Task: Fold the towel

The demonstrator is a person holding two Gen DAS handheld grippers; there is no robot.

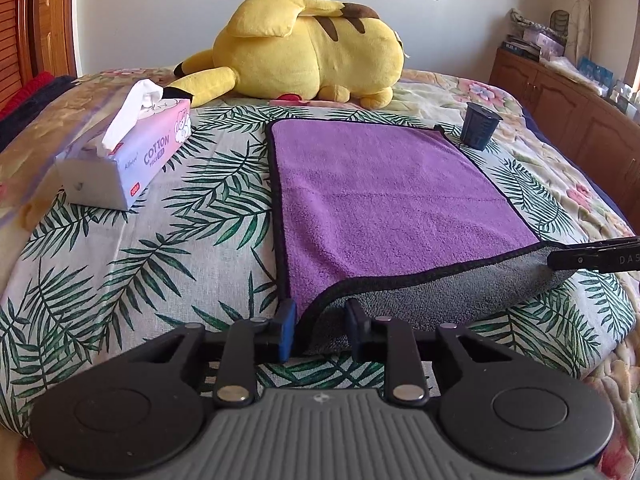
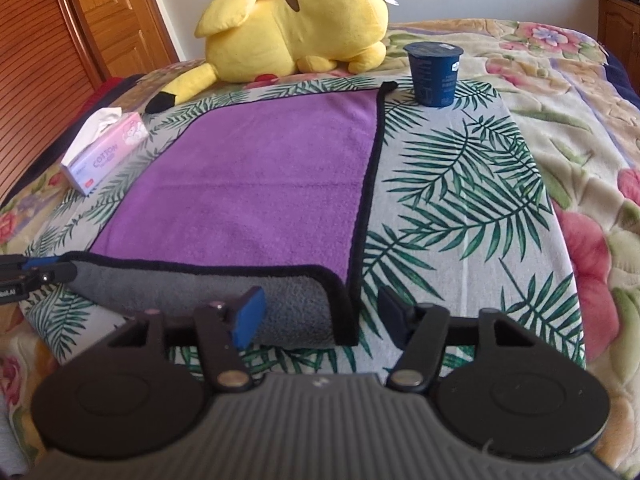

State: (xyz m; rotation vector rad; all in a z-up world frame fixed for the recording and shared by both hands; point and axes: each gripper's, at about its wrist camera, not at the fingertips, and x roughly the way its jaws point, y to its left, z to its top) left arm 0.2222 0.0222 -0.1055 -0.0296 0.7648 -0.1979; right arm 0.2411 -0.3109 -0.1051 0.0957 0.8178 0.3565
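A purple towel [image 1: 384,196] with a black hem and grey underside lies flat on a palm-leaf cloth on the bed; it also shows in the right wrist view [image 2: 256,184]. Its near edge is turned up, showing the grey side [image 1: 440,300] [image 2: 288,308]. My left gripper [image 1: 320,328] is open, its jaws either side of the near-left corner of that turned edge. My right gripper [image 2: 324,316] is open, its jaws either side of the near-right corner. Each gripper shows at the edge of the other's view.
A pink tissue box [image 1: 124,160] [image 2: 104,152] lies left of the towel. A dark blue cup [image 1: 480,126] [image 2: 434,74] stands at the towel's far right corner. A yellow plush toy [image 1: 304,52] [image 2: 296,24] lies behind. A wooden cabinet [image 1: 560,104] stands to the right.
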